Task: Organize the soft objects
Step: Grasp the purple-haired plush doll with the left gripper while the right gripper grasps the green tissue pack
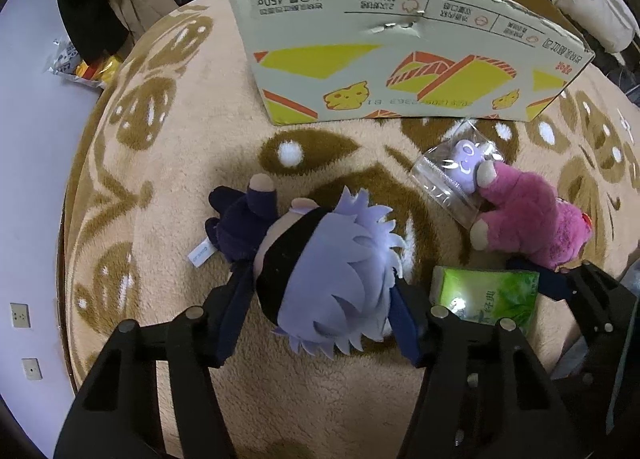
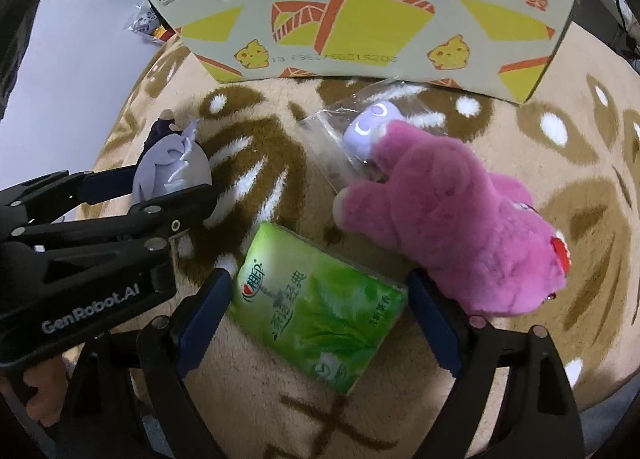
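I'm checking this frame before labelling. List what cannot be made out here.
- Inside of the cardboard box: both views, hidden by its near wall.
- Pink plush face: turned away in both views.
- Small purple toy: partly covered by its clear bag and the pink plush.
- Left gripper contact with the white-haired doll: pads hidden behind the head.

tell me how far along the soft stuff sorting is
Nothing looks packed yet: the cardboard box shows no items from here. In hand: the left gripper straddles the white-haired doll, the right gripper straddles the green tissue pack, neither visibly clamped. Left: the pink plush and bagged purple toy on the rug.
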`<state>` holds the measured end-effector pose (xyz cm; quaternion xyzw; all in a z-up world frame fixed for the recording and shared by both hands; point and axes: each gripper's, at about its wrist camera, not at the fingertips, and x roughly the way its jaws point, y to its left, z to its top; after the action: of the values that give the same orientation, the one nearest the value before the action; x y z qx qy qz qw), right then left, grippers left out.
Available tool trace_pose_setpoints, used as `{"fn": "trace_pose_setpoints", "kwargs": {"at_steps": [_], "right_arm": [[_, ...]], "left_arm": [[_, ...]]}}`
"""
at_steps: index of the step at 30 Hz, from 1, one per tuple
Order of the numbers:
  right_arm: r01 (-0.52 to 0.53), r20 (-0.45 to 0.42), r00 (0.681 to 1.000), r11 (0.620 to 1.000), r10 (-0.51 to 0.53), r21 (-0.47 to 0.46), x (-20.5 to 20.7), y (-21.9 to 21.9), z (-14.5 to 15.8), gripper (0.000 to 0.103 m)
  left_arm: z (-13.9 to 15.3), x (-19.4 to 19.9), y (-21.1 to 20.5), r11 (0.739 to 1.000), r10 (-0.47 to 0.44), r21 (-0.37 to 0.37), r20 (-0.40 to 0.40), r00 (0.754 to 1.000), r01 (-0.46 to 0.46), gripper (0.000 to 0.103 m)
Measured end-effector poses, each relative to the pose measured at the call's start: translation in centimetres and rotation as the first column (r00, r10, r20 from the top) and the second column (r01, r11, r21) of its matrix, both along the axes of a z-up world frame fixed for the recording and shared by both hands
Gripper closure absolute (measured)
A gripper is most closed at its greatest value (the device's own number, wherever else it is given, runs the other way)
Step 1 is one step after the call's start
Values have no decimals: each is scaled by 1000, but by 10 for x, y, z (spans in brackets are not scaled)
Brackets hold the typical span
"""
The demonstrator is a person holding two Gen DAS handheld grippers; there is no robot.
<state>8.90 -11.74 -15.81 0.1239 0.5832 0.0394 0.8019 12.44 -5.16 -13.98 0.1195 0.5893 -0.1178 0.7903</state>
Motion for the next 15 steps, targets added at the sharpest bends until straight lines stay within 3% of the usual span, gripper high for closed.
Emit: {"fn": "trace_pose_setpoints", "kwargs": {"at_steps": [15], "right_arm": [[-9, 81, 997, 1000, 9, 1, -15, -10, 20, 21]], "left_arm": [[24, -14, 20, 996, 88, -32, 105, 990, -86, 43]]}}
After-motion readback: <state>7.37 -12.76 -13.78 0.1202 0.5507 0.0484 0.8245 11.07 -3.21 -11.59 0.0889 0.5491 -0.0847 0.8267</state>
